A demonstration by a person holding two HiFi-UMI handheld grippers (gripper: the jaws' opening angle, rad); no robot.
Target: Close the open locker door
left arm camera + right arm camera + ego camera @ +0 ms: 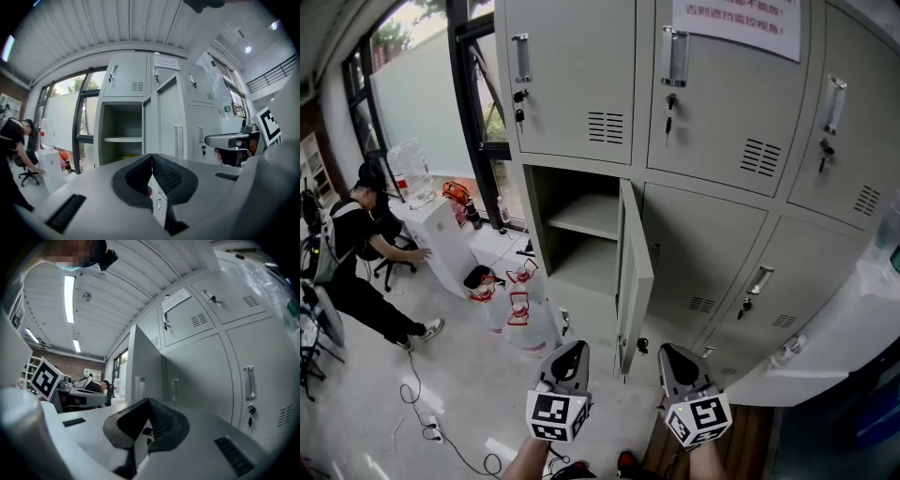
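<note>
Job so far: the locker door (635, 281) is standing wide open, sticking out toward the person. Nothing is touching it yet.
Job left: something is going to have to reach the door and push it until it is lying flat like the doors around it. I think all of the job is waiting to be done.
Far left of the door: a person (356, 248) in black is bending over a white box (441, 239). They are not helping with the door.
Left of the door, on the floor: some clear and red things (517, 309) are sitting there. I cannot tell what they are.
Just left of the door: the open locker space (546, 216) is showing a bare shelf (581, 220).
Left gripper (565, 367): it is hanging near the door, below it and a little to its left. It is pointing at the lockers, and its jaws are pressing together with nothing between them.
Right gripper (680, 366): it is hanging near the door, below it and a little to its right. It is pointing almost flat at the lockers, with its jaws squeezing together on nothing.
Arms: both are reaching forward side by side, with the door's bottom edge between them.
Right of the door: the closed lockers (712, 253) are sitting shut.
</note>
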